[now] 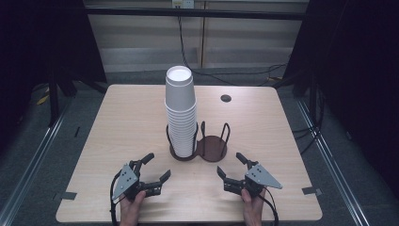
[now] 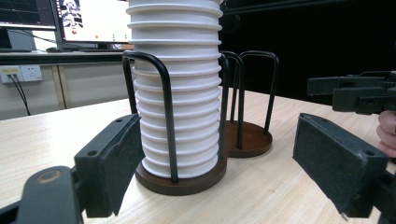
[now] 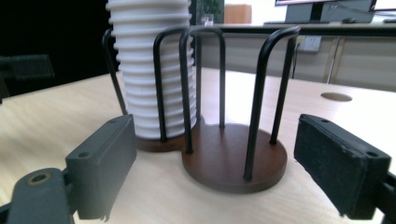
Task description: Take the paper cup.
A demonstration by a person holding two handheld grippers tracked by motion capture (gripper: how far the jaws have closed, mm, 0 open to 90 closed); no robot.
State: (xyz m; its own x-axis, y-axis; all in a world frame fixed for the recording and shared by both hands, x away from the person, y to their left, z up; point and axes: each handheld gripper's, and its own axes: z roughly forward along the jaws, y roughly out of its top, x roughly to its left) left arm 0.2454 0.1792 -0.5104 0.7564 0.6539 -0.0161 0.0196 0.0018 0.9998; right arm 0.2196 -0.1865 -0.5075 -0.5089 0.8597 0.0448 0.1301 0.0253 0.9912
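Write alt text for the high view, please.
A tall stack of white cups stands in the left ring of a double holder on a wooden table. Nearer the camera, the left gripper and right gripper rest open, holding nothing.

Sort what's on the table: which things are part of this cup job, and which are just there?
In the job: stack of paper cups; two-slot cup holder; left gripper, open; right gripper, open.

Just there: cable hole in the table; monitor behind.

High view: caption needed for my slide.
Two open grippers, left and right, rest before a two-slot cup holder with stacked paper cups.
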